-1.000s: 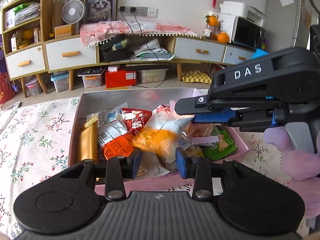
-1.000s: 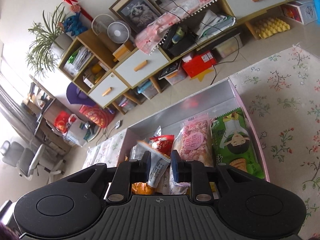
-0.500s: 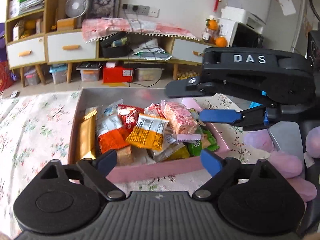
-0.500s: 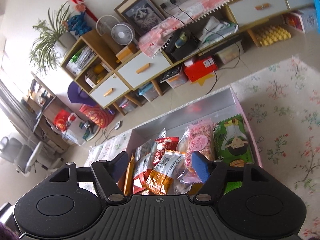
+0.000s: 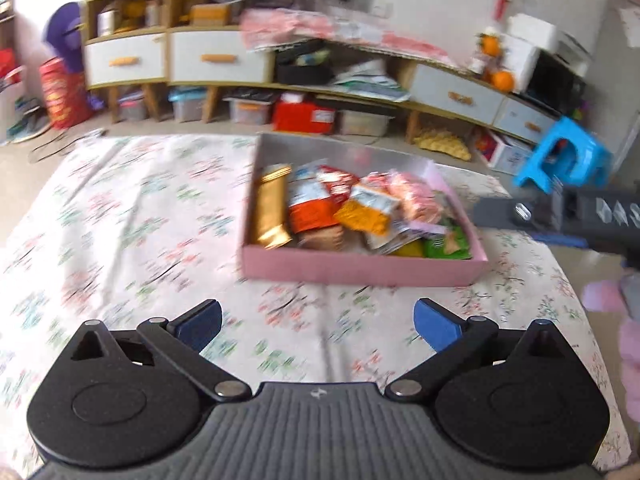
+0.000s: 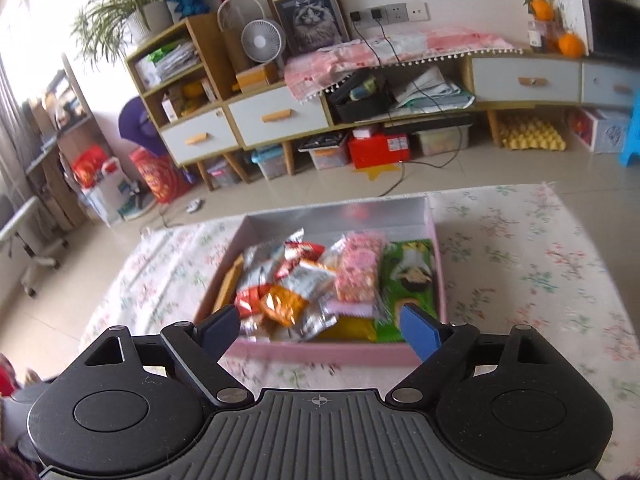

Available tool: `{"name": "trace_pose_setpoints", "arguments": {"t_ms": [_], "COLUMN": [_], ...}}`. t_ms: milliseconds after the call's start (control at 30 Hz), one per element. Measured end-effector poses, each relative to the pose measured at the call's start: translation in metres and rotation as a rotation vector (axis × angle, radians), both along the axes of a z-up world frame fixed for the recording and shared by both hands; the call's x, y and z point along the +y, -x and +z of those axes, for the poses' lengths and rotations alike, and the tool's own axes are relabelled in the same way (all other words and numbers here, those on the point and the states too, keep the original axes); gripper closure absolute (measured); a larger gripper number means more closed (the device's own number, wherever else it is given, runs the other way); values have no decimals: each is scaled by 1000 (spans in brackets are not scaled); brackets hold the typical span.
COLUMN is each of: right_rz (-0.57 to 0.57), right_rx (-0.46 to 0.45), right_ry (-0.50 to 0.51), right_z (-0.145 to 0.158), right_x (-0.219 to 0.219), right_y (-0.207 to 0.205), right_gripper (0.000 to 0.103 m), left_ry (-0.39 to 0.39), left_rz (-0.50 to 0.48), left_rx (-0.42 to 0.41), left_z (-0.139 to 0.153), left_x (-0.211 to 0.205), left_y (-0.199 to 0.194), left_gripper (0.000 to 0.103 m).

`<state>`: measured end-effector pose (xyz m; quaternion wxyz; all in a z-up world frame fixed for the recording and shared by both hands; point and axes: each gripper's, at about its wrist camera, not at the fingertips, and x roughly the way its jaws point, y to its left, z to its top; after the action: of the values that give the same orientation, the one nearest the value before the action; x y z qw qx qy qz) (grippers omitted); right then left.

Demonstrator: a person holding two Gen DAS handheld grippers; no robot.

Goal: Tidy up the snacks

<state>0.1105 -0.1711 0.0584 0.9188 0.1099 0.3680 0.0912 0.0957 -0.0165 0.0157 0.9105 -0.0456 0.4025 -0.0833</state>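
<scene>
Both your left gripper (image 5: 318, 322) and right gripper (image 6: 320, 326) are spreading their jaws with nothing between them, while the snack packets (image 6: 316, 280) lie heaped in the pink box (image 5: 360, 268) at twelve o'clock on the floral cloth (image 5: 132, 216).

A floral cloth (image 6: 520, 264), a fan (image 6: 262, 42) and a blue stool (image 5: 560, 160)

Right gripper (image 6: 318, 326) fingers (image 6: 420, 334) opening, empty, above pink box (image 6: 320, 350) of snack packets (image 6: 304, 288) on floral cloth (image 6: 520, 272)
</scene>
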Motion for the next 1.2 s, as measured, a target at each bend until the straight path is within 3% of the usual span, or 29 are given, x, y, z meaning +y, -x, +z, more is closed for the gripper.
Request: {"name": "trace_pose_setpoints", "arguments": {"t_ms": [500,833,1200], "right_rz": [-60,-68,-89], "right_rx": [53,117,144], "right_ry": [141,204,177], "right_z": [-8,-26,-30], "right_x": [10,20,15], "right_y": [64,63,64], "right_gripper": [3,1,1], "left_ry": [-197,-192,-205], "left_rz": [115,130,130], "left_rx": [-3,48,48], "left_z": [5,-3,-1], "left_x": [-10,-9,-13], "left_y": [39,44,46], "left_gripper": [0,0,0]}}
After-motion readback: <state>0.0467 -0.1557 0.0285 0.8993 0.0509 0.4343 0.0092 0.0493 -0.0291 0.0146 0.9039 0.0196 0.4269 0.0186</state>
